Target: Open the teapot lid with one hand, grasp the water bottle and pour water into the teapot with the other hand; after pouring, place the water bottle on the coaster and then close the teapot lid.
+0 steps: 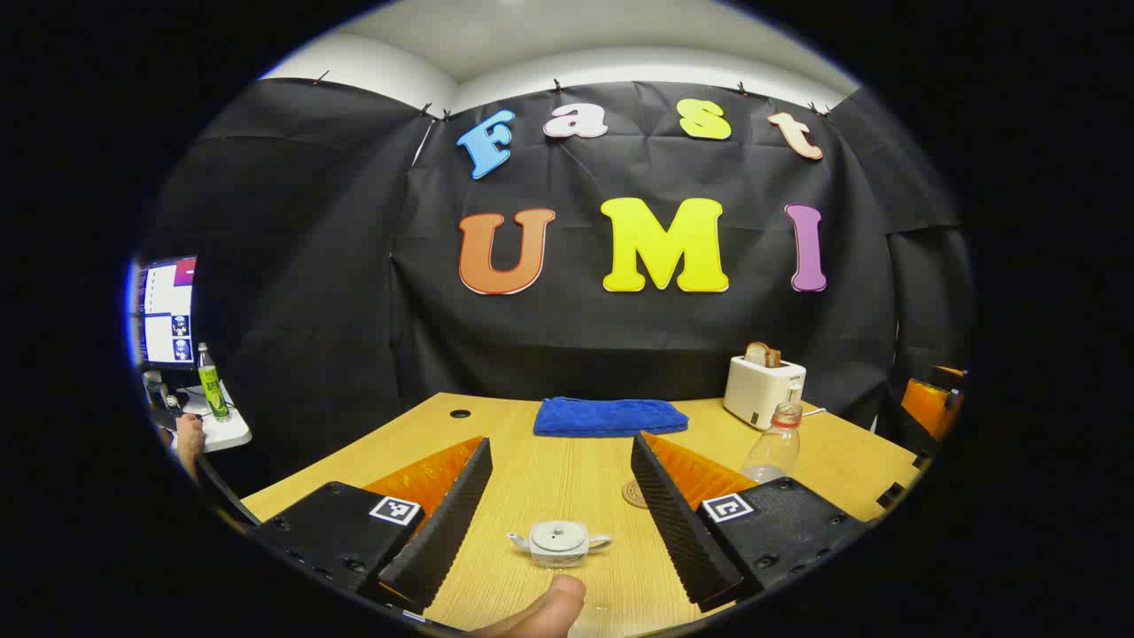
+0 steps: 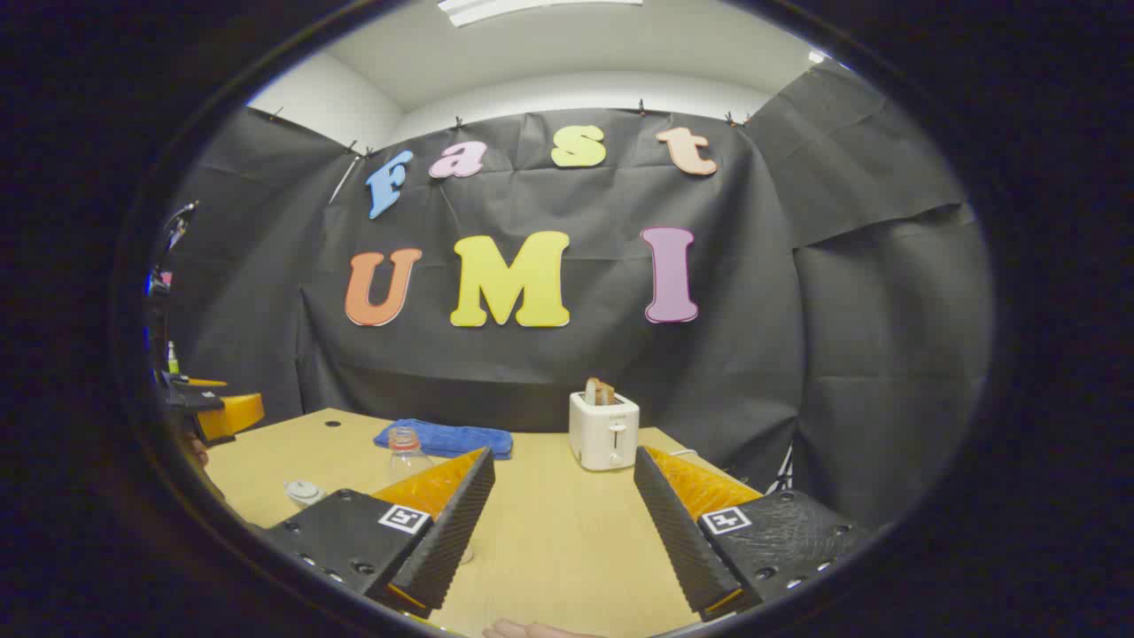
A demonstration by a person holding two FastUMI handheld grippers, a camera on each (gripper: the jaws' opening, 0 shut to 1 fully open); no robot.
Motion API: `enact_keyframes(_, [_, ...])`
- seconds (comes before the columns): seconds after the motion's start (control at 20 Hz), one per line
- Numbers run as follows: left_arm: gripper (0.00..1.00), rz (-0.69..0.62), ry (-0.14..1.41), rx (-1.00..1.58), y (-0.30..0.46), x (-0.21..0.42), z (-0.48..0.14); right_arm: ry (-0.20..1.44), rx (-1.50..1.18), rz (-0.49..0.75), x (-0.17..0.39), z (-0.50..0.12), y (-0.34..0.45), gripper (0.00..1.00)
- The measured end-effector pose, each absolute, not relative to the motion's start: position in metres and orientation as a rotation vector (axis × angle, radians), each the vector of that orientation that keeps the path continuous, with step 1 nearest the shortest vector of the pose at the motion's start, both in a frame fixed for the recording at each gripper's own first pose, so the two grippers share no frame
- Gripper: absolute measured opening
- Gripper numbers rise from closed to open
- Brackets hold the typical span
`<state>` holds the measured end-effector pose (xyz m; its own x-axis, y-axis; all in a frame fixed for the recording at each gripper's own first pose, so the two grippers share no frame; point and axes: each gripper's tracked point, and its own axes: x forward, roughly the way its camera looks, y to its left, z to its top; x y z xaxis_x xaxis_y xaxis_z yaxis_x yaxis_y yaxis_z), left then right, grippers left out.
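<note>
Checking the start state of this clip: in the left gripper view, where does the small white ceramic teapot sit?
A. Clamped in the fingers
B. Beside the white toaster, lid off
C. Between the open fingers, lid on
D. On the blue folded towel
C: the small white ceramic teapot stands on the wooden table between the left gripper's spread fingers, untouched, lid in place.

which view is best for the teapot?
Left gripper view: the teapot sits whole between the open fingers, lid on, spout and handle visible. Right gripper view catches just its top at the left edge, behind the left finger.
</note>
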<state>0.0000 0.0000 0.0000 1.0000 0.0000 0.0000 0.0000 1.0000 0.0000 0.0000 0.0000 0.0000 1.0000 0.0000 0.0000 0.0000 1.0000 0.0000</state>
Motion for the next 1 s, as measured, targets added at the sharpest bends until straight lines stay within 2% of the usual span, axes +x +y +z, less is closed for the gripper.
enact_keyframes(0.05, [0.94, 0.012, 0.005, 0.013, 0.002, 0.001, -0.002, 0.002, -0.015, 0.000, 0.001, -0.003, -0.001, 0.95])
enact_keyframes(0.1, [0.99, 0.022, 0.001, 0.018, 0.003, 0.002, -0.002, 0.004, -0.034, -0.005, 0.000, -0.003, -0.002, 0.97])
enact_keyframes(0.15, [1.00, 0.019, 0.001, 0.017, 0.002, 0.003, -0.003, 0.005, -0.048, -0.006, 0.001, -0.005, -0.001, 0.95])
enact_keyframes(1.0, [0.99, -0.034, 0.009, 0.001, -0.005, 0.025, -0.025, 0.029, -0.099, 0.015, 0.012, -0.018, 0.011, 0.95])
